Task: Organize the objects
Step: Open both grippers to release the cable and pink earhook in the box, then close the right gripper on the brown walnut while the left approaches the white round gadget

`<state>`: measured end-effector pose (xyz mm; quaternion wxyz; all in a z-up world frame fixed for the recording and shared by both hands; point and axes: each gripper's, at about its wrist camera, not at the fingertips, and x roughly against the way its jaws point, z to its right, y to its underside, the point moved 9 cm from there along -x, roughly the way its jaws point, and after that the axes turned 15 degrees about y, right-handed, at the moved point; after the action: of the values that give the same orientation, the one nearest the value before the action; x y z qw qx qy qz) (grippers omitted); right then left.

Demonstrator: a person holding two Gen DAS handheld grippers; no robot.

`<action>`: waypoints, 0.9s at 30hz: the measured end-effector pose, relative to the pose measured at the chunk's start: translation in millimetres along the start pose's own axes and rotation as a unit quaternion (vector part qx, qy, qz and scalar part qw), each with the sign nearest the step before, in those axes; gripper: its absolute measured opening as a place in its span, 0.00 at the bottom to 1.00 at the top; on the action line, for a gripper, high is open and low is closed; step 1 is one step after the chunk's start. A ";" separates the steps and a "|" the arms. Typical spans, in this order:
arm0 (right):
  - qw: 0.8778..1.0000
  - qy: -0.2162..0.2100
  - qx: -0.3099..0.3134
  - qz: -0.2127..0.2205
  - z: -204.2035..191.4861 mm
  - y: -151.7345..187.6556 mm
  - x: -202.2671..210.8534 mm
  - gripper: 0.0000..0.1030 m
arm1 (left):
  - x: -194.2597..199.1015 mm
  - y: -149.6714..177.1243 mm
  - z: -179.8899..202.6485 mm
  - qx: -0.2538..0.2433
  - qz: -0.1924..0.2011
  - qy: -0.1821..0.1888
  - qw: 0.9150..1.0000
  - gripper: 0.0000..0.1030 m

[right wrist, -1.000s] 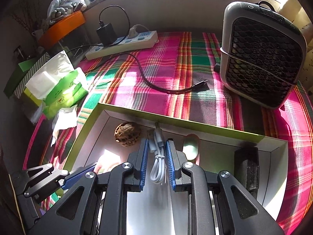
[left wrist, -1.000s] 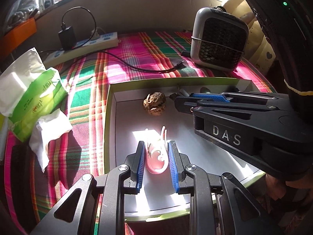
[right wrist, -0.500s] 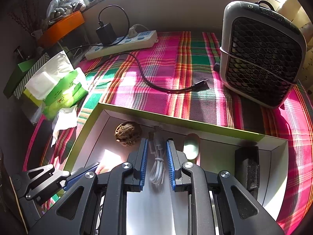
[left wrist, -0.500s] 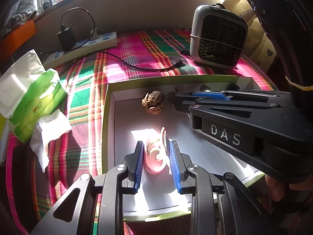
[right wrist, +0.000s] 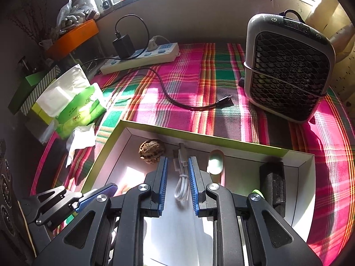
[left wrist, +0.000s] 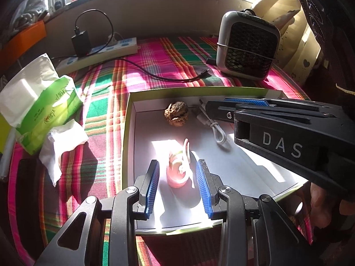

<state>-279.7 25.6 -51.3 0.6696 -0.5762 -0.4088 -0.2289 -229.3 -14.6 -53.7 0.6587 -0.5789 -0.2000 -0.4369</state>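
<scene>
A shallow white box with a green rim (left wrist: 127,119) lies on the plaid cloth. In it are a brown walnut (left wrist: 176,113), a pink and white clip-like item (left wrist: 178,169), a coiled white USB cable (right wrist: 182,178), a pale green oval (right wrist: 214,165) and a black block (right wrist: 271,179). My left gripper (left wrist: 178,170) is open, its blue pads apart on either side of the pink item. My right gripper (right wrist: 177,170) is open around the white cable, pads not touching it. It also shows in the left wrist view (left wrist: 277,119).
A grey mini fan (right wrist: 288,66) stands at the back right. A power strip with black charger (right wrist: 142,56) and loose black cord (right wrist: 188,104) lie behind the box. A green tissue pack (left wrist: 42,104) and crumpled tissue (left wrist: 60,141) lie to the left.
Both grippers have opened: the left let go of the pink item, the right let go of the white cable. Both objects now rest on the box floor.
</scene>
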 end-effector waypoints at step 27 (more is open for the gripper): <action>0.996 0.045 -0.028 0.075 20.7 57.5 85.5 0.36 | 65.8 33.7 24.9 -0.015 0.061 0.038 0.997 0.32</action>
<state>-192.9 72.7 -15.5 0.6861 -0.6130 -0.3275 -0.2152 -160.6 -15.7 -16.7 0.6827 -0.5826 -0.1324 -0.4207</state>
